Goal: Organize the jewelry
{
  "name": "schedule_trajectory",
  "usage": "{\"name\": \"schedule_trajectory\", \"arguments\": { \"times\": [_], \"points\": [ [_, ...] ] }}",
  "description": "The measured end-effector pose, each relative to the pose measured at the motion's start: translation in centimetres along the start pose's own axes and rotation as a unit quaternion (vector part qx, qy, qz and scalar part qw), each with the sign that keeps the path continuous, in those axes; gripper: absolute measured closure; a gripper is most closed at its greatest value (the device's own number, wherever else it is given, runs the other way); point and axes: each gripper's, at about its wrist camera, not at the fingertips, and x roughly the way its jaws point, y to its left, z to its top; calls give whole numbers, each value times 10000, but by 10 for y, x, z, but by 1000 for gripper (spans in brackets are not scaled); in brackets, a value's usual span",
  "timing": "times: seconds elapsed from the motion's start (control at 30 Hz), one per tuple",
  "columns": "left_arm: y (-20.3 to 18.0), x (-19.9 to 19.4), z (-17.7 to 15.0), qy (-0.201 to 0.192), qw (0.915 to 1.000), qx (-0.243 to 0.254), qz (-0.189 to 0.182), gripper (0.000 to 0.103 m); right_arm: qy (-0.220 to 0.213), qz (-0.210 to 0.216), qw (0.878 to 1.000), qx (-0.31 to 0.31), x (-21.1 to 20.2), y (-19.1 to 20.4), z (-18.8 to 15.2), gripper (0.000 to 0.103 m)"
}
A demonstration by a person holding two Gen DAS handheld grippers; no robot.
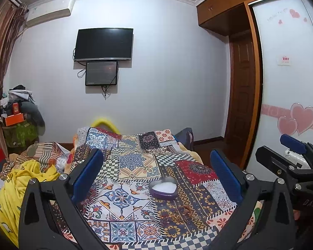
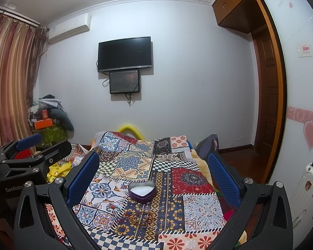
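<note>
Nothing is picked up yet. The left claw [image 1: 156, 175] and right claw [image 2: 154, 177] are both wide open and empty. The small pile of gold and red bracelets [image 2: 139, 218] lies on the patchwork bed cover [image 2: 198, 208], just in front of the open purple heart-shaped tin [image 2: 142, 191]. Next, one claw should probably go down and pinch a bracelet.

Bed cover [image 2: 198, 206]: printed patchwork cloth, matt, soft-looking. Heart-shaped box [image 2: 142, 191]: glossy purple wall w/ shiny metal-looking rim, white matt lining inside. Bracelets [image 2: 140, 218]: shiny gold-tone rings plus red cord. Left hand-held gripper [image 1: 156, 175] & right hand-held gripper [image 2: 154, 175]: matt black plastic frames, bright metal screws, blue textured pads [image 2: 83, 177]. Wardrobe door [image 2: 269, 108]: glossy brown wood. Curtain [image 2: 10, 83]: striped cloth w/ slight sheen.
</note>
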Motion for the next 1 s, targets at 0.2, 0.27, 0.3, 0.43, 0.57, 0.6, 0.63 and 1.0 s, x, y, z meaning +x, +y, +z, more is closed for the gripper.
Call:
{"name": "schedule_trajectory", "arguments": {
  "times": [0.2, 0.27, 0.3, 0.43, 0.57, 0.6, 0.63, 1.0],
  "points": [
    [-1, 1, -1, -1, 10000, -11, -5, 0, 28, 22, 10000, -18, -2, 2, -2, 0],
    [-2, 1, -1, -2, 10000, -16, -6, 0, 28, 15, 10000, -31, -4, 4, -3, 0],
    [-2, 1, -1, -1, 10000, -12, -4, 0, 33, 14, 10000, -32, -4, 4, -3, 0],
    [-2, 1, -1, 12, 10000, -8, 1, 0, 84, 32, 10000, -41, -1, 5, -3, 0],
    [-1, 1, -2, 29, 10000, -16, 6, 0, 119, 25, 9999, -60, 3, 5, -2, 0],
    [0, 2, -2, 41, 10000, -17, 11, 0, 129, 24, 9999, -62, 4, 5, -1, 0],
    [0, 3, -2, 52, 10000, -19, 19, 0, 141, 26, 9999, -63, 5, 5, -1, 0],
    [20, 40, -20, 516, 9971, -171, 527, 0, 688, -7, 9975, 135, 32, -12, -19, 0]
  ]
}}
